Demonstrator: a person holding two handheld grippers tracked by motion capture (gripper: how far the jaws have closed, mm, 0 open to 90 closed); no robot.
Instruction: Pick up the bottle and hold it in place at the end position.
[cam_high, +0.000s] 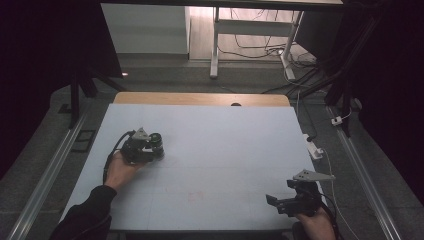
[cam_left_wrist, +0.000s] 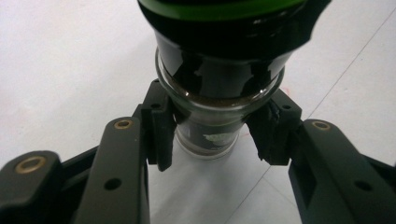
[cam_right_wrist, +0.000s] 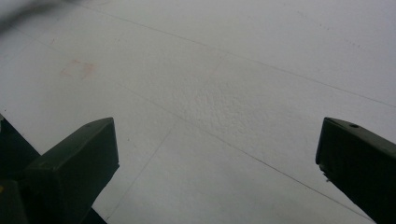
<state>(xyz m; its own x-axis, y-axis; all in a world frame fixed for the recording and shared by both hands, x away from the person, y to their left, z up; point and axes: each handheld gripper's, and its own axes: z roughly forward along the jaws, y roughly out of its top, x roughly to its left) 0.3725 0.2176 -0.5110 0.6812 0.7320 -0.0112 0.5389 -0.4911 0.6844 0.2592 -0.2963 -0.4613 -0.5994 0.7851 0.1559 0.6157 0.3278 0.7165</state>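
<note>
A dark glass jar (cam_high: 156, 142) with a green lid (cam_left_wrist: 219, 9) is on the left part of the white table (cam_high: 225, 150). My left gripper (cam_high: 150, 146) is shut on it. In the left gripper view the two black pads (cam_left_wrist: 161, 126) press on either side of the jar (cam_left_wrist: 215, 88), below the lid. A hand holds this gripper from the near side. At the table's near right corner my right gripper (cam_high: 275, 204) is open. Its jaws stand wide apart over the bare white surface (cam_right_wrist: 215, 102) with nothing between them.
A wooden strip (cam_high: 200, 98) runs along the table's far edge. A white power strip (cam_high: 314, 148) and cables lie on the floor to the right. Metal rails (cam_high: 47, 172) run along both sides. A white desk frame (cam_high: 216, 45) stands beyond the table.
</note>
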